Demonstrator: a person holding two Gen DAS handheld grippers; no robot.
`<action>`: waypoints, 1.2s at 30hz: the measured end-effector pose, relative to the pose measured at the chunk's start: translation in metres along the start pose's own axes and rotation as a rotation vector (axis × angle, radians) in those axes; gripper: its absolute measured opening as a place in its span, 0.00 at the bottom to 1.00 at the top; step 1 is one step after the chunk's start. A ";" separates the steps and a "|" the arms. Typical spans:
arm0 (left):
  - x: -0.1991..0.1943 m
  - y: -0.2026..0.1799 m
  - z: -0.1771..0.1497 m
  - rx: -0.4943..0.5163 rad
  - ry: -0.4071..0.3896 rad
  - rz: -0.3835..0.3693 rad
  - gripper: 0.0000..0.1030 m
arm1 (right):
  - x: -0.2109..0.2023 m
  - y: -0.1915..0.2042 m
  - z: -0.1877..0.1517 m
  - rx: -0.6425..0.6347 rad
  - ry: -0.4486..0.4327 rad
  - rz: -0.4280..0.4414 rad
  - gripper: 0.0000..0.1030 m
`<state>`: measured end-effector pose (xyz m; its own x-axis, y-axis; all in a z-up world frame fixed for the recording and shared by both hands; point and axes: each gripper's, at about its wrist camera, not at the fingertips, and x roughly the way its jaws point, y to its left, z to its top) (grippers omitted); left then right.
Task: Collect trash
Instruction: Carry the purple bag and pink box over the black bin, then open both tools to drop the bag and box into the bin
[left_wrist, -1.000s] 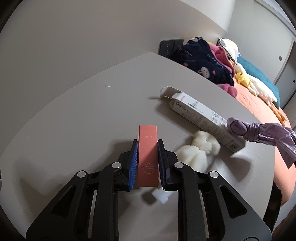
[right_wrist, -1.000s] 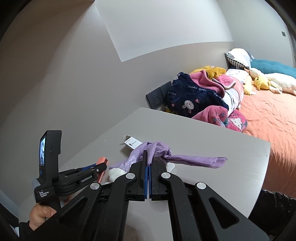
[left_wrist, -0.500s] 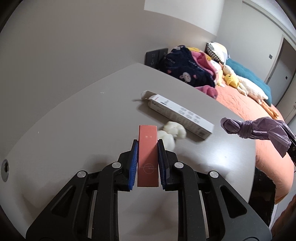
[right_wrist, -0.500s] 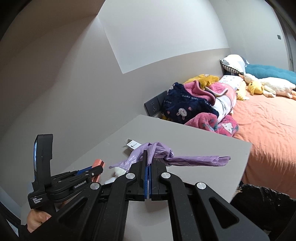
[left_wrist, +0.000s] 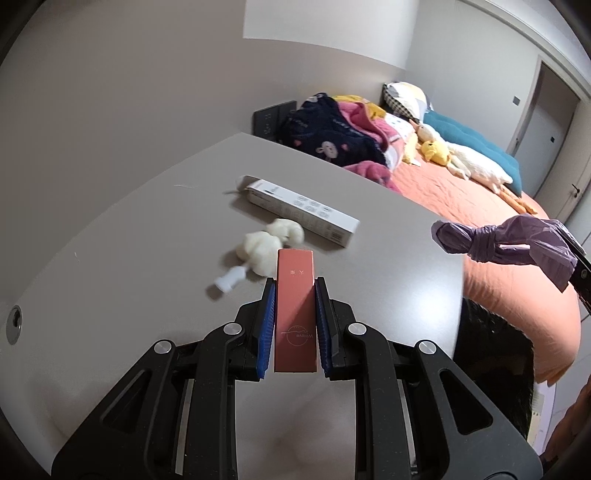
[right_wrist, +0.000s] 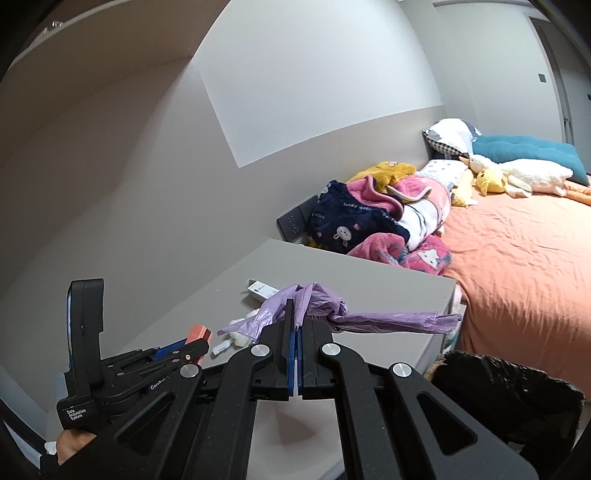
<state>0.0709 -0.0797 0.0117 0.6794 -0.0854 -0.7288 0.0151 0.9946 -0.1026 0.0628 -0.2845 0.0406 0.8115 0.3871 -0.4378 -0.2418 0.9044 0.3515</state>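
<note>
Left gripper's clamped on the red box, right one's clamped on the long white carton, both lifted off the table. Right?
Not quite. The right gripper is clamped on the purple plastic bag, as the right wrist view shows; the long white carton lies on the table. The rest holds.

left gripper (left_wrist: 294, 314) held level above the table, blue pads clamped on both sides of a red carton (left_wrist: 295, 310). right gripper (right_wrist: 295, 325) raised alongside, jaws pressed together on a knotted purple bag (right_wrist: 332, 314).

the left gripper (right_wrist: 177, 354) handle reads "data acquisition system"; the red box (left_wrist: 295, 310) reads "willove".
</note>
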 end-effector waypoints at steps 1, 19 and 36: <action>-0.003 -0.005 -0.002 0.005 -0.003 -0.005 0.19 | -0.004 0.000 -0.001 0.000 -0.002 -0.001 0.01; -0.033 -0.071 -0.039 0.094 -0.005 -0.088 0.19 | -0.069 -0.028 -0.025 0.026 -0.015 -0.076 0.01; -0.044 -0.140 -0.063 0.212 0.015 -0.189 0.19 | -0.121 -0.079 -0.042 0.097 -0.031 -0.187 0.01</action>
<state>-0.0070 -0.2186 0.0153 0.6393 -0.2697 -0.7201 0.2942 0.9510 -0.0949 -0.0385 -0.3951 0.0315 0.8538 0.2071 -0.4775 -0.0345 0.9379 0.3452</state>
